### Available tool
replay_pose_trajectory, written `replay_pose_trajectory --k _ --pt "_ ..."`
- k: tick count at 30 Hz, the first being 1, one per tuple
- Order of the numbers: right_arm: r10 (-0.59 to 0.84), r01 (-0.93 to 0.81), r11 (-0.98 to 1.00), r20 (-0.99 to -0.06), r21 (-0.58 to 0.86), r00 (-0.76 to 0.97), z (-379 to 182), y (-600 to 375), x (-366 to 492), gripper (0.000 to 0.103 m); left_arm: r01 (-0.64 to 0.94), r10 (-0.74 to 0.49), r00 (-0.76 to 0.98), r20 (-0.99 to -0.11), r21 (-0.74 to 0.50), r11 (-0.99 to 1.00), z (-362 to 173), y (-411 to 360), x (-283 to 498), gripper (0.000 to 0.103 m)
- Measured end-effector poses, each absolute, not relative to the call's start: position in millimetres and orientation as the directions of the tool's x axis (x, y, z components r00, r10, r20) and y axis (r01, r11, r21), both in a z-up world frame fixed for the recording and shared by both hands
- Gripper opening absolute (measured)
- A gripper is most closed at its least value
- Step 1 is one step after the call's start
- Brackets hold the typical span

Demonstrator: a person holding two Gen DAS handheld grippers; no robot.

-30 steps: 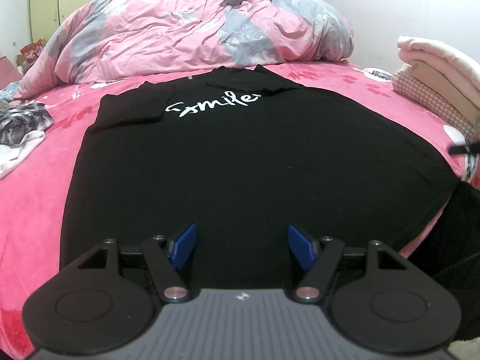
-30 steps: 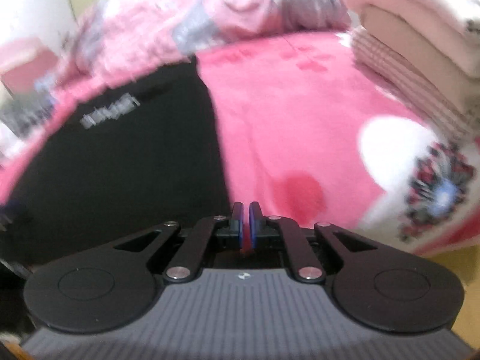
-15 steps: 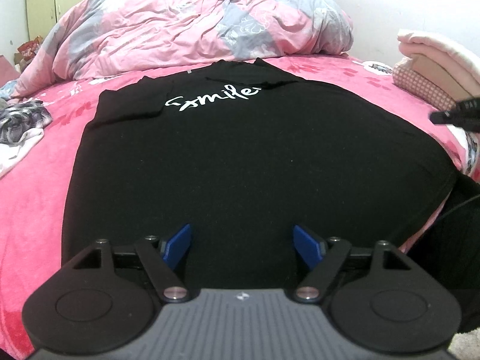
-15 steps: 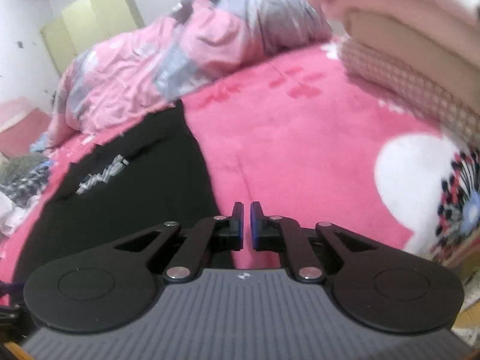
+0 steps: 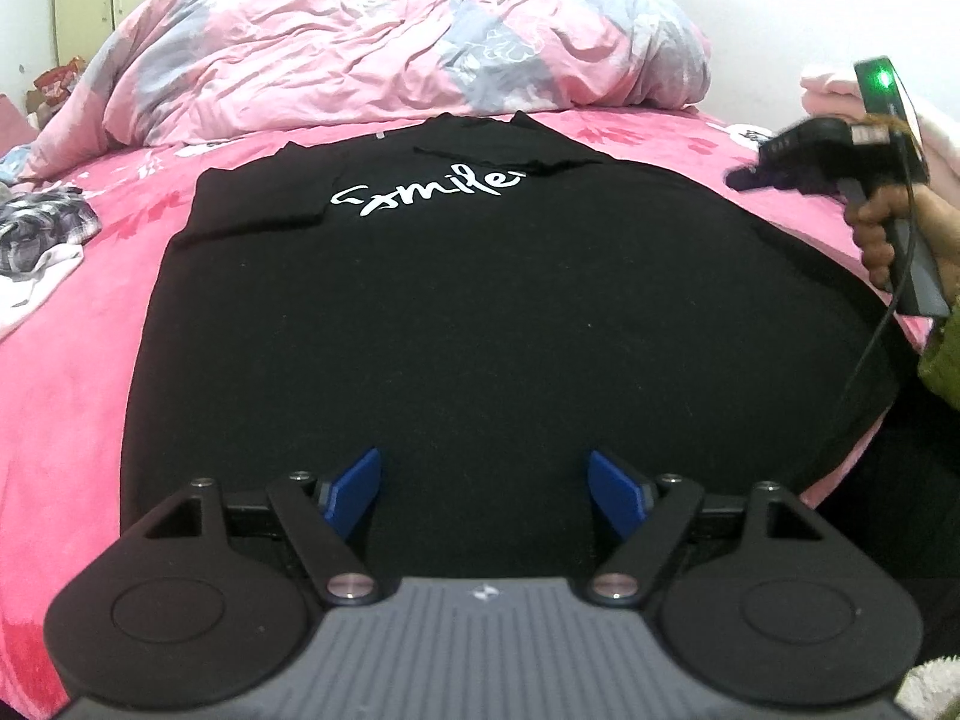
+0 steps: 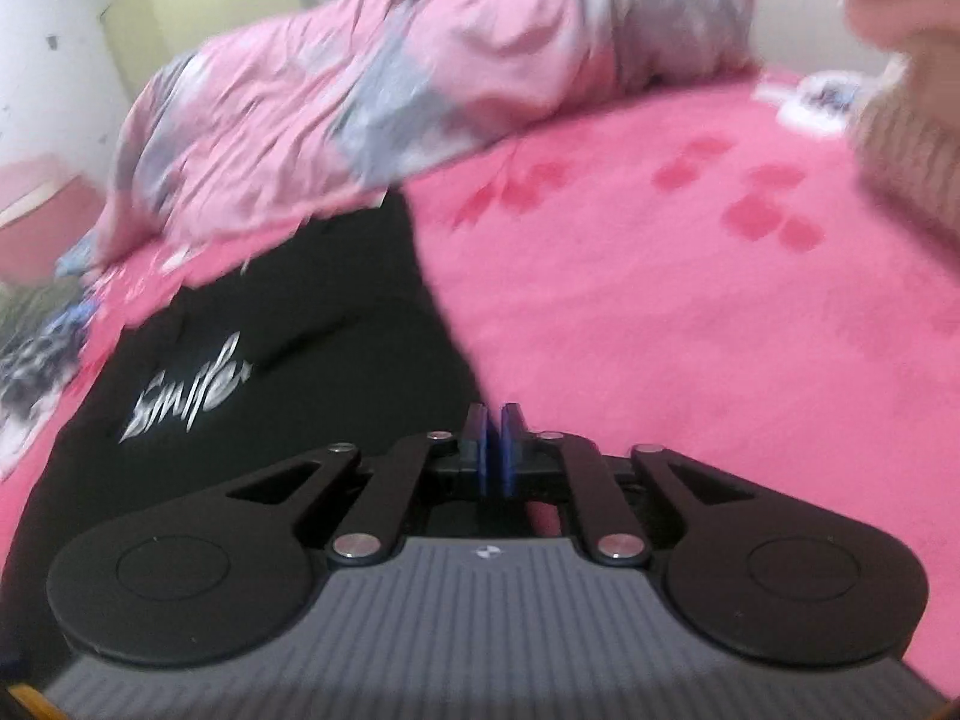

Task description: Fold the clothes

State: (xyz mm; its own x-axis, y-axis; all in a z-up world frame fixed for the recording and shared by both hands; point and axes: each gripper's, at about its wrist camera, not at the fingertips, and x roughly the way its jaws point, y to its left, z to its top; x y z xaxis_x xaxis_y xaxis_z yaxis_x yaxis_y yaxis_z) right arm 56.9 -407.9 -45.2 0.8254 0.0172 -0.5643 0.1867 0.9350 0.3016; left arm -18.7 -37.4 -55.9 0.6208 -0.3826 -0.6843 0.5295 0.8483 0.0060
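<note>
Crumpled duvet (image 5: 384, 48), pink bedsheet (image 6: 690, 300)

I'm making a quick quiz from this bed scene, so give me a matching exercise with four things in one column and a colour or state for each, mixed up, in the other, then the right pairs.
Column one:
1. T-shirt
2. Duvet
3. Left gripper
4. Right gripper

Column two:
A. Fingers nearly together, nothing between them
B. Pink and grey, bunched up at the far end of the bed
C. Black with white lettering, spread flat on the pink blanket
D. Fingers wide apart over the near hem

Pairs: 1-C, 2-B, 3-D, 4-A
</note>
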Motion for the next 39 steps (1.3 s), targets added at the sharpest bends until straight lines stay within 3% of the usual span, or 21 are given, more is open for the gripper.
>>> replay_pose_trajectory --k 6,9,13,19,26,31,34,39 --pt "0.216 0.074 0.899 -0.584 0.432 0.783 -57 -397 108 0.006 0.538 -0.389 0.615 -0.686 0.005 0.843 -56 -36 -19 0.079" --pt "0.192 0.150 0.865 -0.591 0.480 0.784 -69 -415 135 0.002 0.542 -0.392 0.613 -0.686 0.005 0.840 -56 -36 -18 0.079" --pt "0.149 0.218 0.815 -0.559 0.536 0.815 -60 -431 140 0.006 0.544 -0.403 0.610 -0.683 -0.009 0.839 -57 -33 -17 0.079" --pt "0.428 0.137 0.682 -0.544 0.719 0.722 -84 -423 159 0.007 0.543 -0.396 0.612 -0.685 -0.001 0.840 -56 -34 -19 0.079" --pt "0.262 0.263 0.581 -0.483 0.770 0.836 -81 -441 154 0.010 0.525 -0.394 0.607 -0.690 -0.025 0.851 -56 -33 -17 0.081" --pt "0.432 0.140 0.618 -0.482 0.774 0.762 -81 -410 134 0.011 0.520 -0.393 0.604 -0.693 -0.031 0.854 -55 -33 -17 0.081" --pt "0.418 0.178 0.567 -0.467 0.804 0.779 -94 -424 104 0.011 0.512 -0.397 0.604 -0.691 -0.046 0.858 -55 -29 -18 0.081" --pt "0.258 0.281 0.468 -0.434 0.838 0.863 -95 -468 15 0.013 0.514 -0.407 0.607 -0.682 -0.054 0.856 -57 -25 -21 0.081"
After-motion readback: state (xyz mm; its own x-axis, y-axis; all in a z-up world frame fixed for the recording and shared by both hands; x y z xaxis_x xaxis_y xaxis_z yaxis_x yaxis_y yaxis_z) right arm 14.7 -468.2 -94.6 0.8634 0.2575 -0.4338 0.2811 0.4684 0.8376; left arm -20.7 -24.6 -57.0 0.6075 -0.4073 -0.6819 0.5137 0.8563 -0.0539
